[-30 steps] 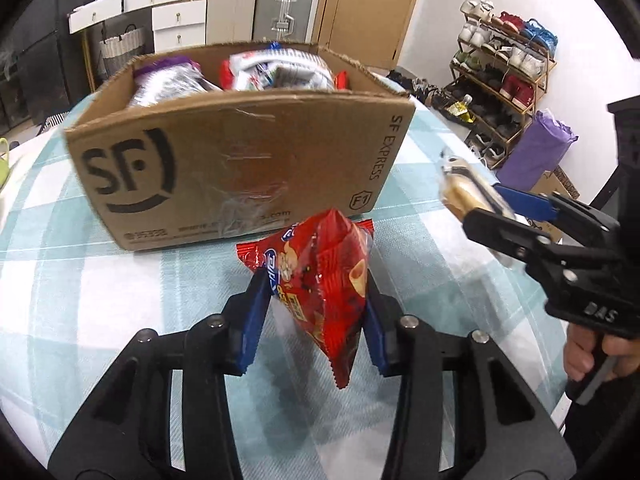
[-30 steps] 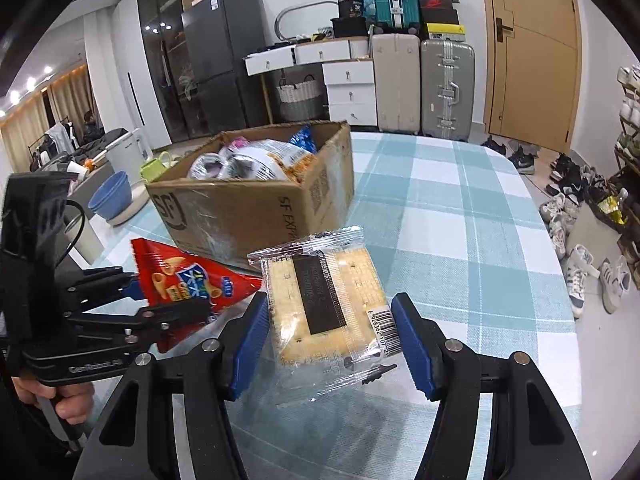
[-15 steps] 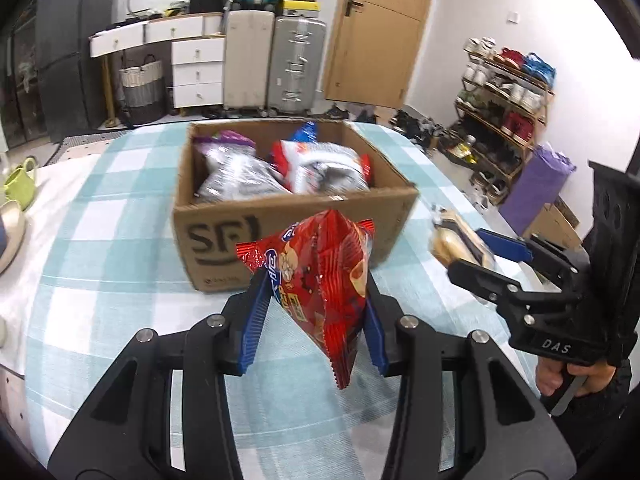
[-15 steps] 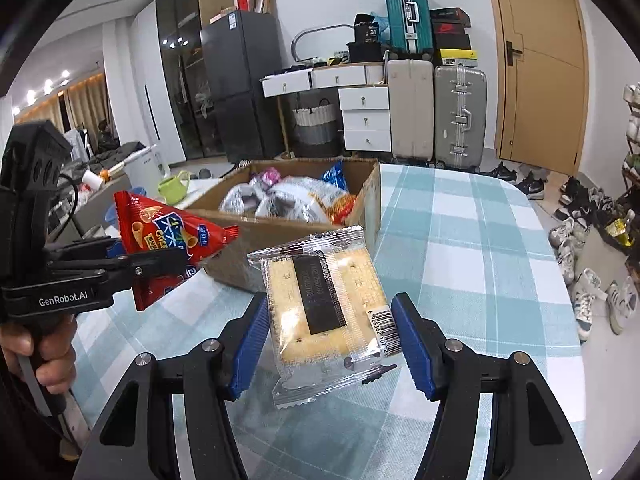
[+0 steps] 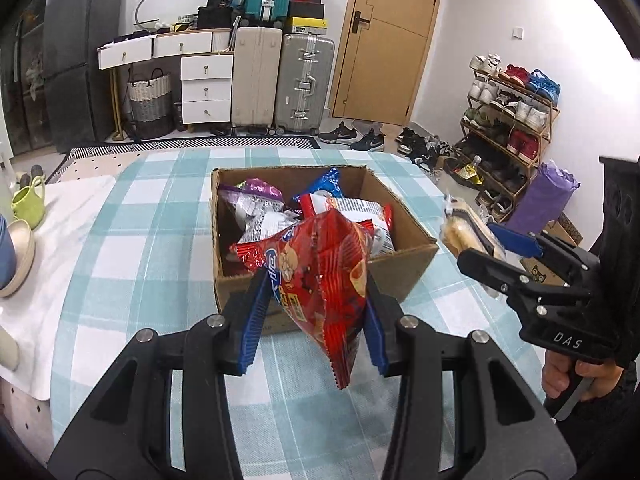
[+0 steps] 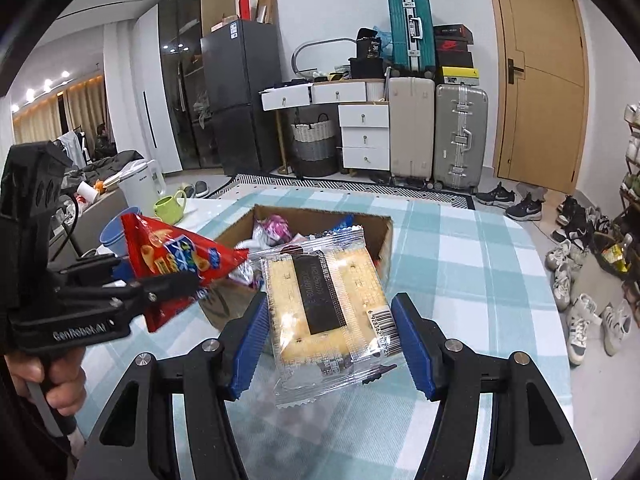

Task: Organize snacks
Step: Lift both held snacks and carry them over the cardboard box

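My left gripper [image 5: 316,316] is shut on a red snack bag [image 5: 320,276] and holds it in the air just in front of the cardboard box [image 5: 400,268]. The box holds several snack packets [image 5: 264,208]. My right gripper [image 6: 330,334] is shut on a clear-wrapped cracker pack [image 6: 324,300], held above the table to the right of the box [image 6: 384,240]. The red bag [image 6: 172,260] and left gripper [image 6: 132,280] show at the left of the right wrist view. The right gripper [image 5: 500,244] and cracker pack [image 5: 460,232] show at the right of the left wrist view.
The table has a teal checked cloth [image 5: 152,248]. A green cup [image 5: 28,204] and bowls [image 5: 16,252] stand on a white cloth at the left. Suitcases [image 5: 304,80], drawers and a shoe rack [image 5: 512,120] are beyond the table.
Both grippers have risen with their snacks. The box now shows from above, with its contents in view, and looks smaller.
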{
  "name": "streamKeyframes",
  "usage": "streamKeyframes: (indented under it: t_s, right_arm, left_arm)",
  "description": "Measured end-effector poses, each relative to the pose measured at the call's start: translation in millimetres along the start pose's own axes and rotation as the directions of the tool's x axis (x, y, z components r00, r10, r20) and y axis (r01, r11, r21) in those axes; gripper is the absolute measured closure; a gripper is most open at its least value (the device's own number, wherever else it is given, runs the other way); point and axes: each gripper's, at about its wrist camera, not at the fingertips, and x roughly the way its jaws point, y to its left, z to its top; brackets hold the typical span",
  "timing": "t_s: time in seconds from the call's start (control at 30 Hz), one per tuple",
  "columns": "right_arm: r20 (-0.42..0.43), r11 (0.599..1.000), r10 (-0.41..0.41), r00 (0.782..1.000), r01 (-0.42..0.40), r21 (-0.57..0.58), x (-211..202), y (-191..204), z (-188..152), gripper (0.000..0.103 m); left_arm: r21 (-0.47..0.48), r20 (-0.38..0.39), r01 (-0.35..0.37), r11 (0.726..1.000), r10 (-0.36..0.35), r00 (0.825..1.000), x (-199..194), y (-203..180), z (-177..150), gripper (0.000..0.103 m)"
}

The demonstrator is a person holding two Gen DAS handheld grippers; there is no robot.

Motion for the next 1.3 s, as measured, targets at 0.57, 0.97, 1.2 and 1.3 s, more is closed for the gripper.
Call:
streamKeyframes:
  t_s: [0.57, 0.97, 1.2, 1.3]
  right_arm:
    - [-0.032, 1.0, 0.02, 0.999, -0.02, -0.007, 62, -3, 50, 0.04]
    - [-0.067, 1.0, 0.007, 0.998, -0.007, -0.004, 115, -18, 59, 0.04]
    - [-0.112, 0.999, 0.002, 0.994, -0.008, -0.049, 127, -11, 48, 0.04]
    - [-0.113, 0.998, 0.023, 0.993, -0.028, -0.048, 124, -11, 46, 0.04]
  left_arm:
    - [-0.033, -0.027, -0.07, 0.997, 0.069, 0.997, 62, 27, 45, 0.063]
    - [-0.008, -0.037, -0.073, 0.997, 0.073, 0.997, 107, 34, 61, 0.063]
    - [0.005, -0.056, -0.046, 0.999, 0.046, 0.997, 125, 35, 63, 0.062]
    - [0.009, -0.062, -0.048, 0.999, 0.049, 0.997, 130, 35, 63, 0.062]
